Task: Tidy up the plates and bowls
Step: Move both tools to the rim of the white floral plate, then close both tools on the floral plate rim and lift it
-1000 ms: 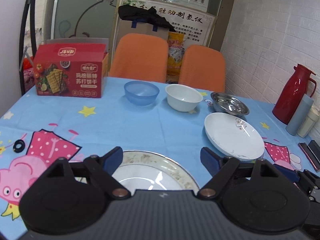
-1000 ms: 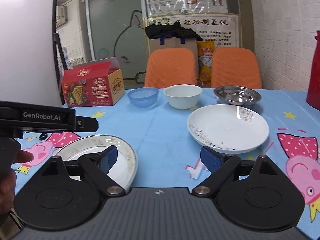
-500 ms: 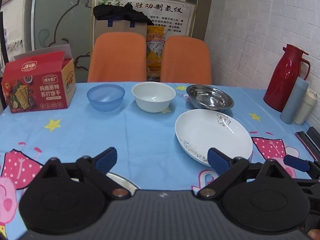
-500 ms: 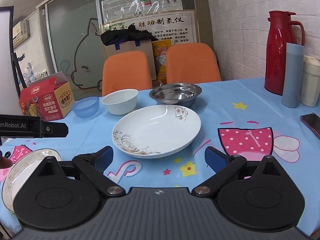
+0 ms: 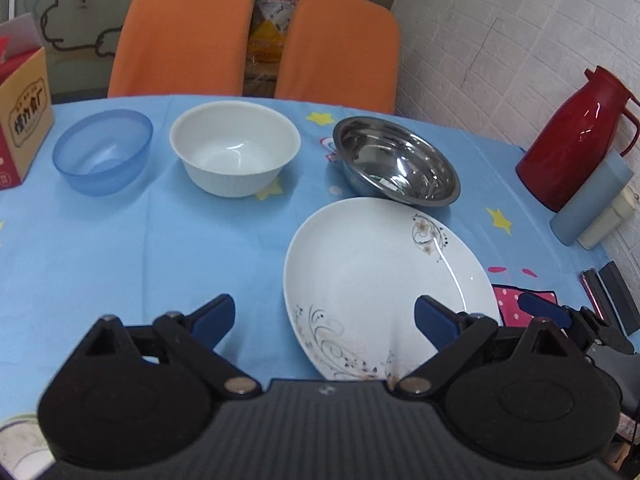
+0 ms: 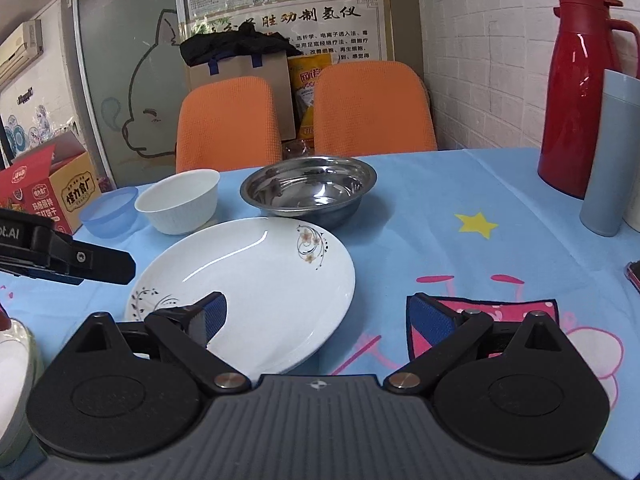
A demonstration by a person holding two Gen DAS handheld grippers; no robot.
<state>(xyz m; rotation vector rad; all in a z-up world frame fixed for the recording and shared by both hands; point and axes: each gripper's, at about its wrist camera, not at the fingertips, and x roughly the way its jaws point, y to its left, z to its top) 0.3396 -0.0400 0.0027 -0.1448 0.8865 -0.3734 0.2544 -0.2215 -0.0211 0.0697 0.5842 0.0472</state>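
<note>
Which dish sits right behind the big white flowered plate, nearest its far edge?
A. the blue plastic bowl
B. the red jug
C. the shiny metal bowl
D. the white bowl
C: the metal bowl stands just beyond the far rim of the flowered plate, while the white bowl and the blue bowl sit further off to the left.

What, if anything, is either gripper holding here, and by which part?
Nothing is held. The left gripper and right gripper both stand open above the white flowered plate, which lies on the table.

Left hand-held gripper (image 5: 323, 314) wide open; right hand-held gripper (image 6: 316, 312) open.
</note>
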